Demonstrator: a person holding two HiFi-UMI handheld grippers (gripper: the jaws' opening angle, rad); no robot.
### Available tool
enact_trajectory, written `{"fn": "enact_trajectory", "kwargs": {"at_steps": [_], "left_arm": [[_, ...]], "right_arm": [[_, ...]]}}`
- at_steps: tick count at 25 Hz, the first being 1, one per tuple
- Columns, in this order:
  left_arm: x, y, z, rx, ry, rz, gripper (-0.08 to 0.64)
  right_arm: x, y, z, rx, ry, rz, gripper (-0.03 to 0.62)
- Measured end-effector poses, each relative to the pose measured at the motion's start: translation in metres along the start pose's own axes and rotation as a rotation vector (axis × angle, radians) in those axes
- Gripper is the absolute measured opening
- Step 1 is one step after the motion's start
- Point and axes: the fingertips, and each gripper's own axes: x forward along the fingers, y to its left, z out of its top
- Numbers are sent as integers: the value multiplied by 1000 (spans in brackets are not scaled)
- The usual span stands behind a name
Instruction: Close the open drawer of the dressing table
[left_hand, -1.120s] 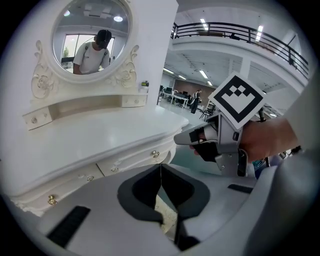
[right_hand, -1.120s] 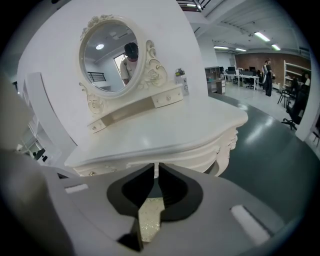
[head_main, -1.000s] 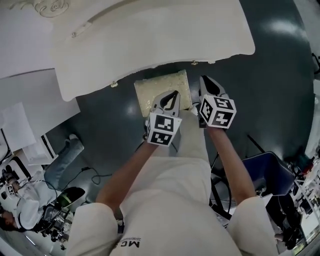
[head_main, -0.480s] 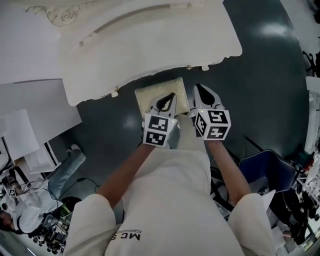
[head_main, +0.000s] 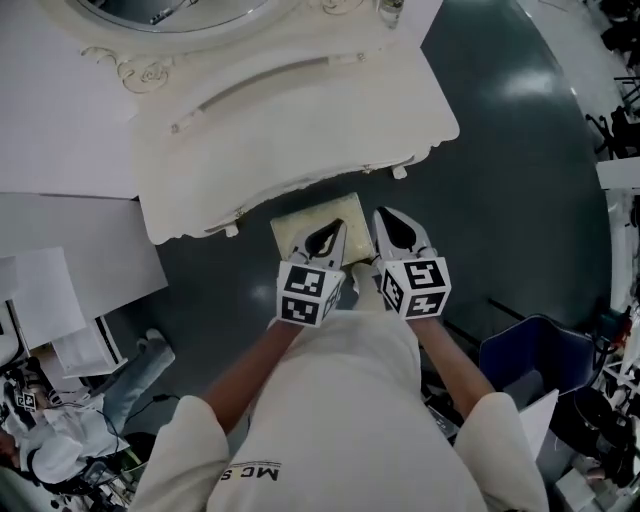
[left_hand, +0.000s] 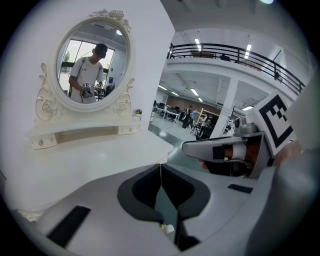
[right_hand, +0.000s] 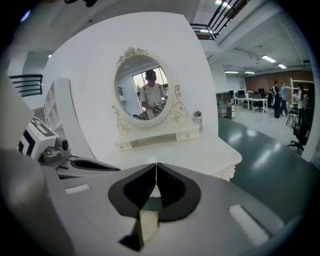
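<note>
Quick status from my end. Both grippers are up in front of the dressing table (head_main: 300, 120), side by side, just off its front edge. They're over the cream stool cushion (head_main: 300, 222) that sits half tucked under that edge.

My left gripper (head_main: 333, 232) has its jaws pressed together, tips meeting in a thin line, with nothing between them. My right gripper (head_main: 396, 222) is the same: jaws closed tip to tip, nothing pinched, touching nothing. Neither one is in contact with the table. Both are angled down a bit and aimed at the tabletop, with the oval mirror (right_hand: 145, 92) standing at the far side of the table from me.

Now the drawer. It's somewhere along the table's front edge, where I can see two little knobs (head_main: 398, 172) poking out near the corners. Looking down from above, I honestly can't tell whether it's sticking out or sitting flush, because the tabletop hides the front face. The gripper views only show the top surface and the mirror shelf.
</note>
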Motion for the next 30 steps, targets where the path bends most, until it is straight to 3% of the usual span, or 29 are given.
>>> {"fn": "enact_trajectory", "kwargs": {"at_steps": [6, 12, 16, 22, 30], "left_arm": [[-17, -18, 13, 84, -9, -40, 9], [-19, -27, 24, 91, -52, -37, 9], [-17, -41, 10, 114, -29, -58, 9], [-17, -58, 19, 160, -44, -98, 9], [-15, -58, 22, 174, -59, -105, 9]], "right_arm": [[-26, 15, 7, -12, -37, -7, 6], [-40, 13, -1, -7, -41, -65, 6], [-53, 14, -8, 11, -49, -88, 6], [-62, 14, -13, -44, -47, -118, 2], [-66, 12, -8, -17, -61, -135, 2]]}}
